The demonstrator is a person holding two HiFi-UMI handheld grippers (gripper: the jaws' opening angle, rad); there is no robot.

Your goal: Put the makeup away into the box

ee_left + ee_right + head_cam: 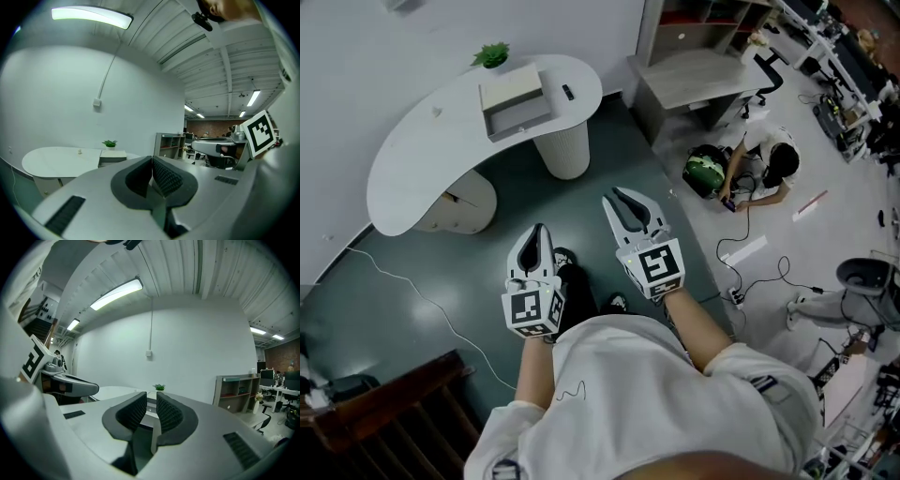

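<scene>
While the box (pixel 517 101) sits on the far counter (pixel 412 178), the left gripper (pixel 540 229) holds its fingers (pixel 166 178) together. On the right gripper (pixel 617 195), fingers (pixel 171 414) stand slightly apart, empty.

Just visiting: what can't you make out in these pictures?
Makeup: head view, only a dark speck beside the box; too small to identify.
Box contents: head view, too small; right gripper view, jaws cover most of it.
Table's right part: left gripper view, jaws hide it.
</scene>
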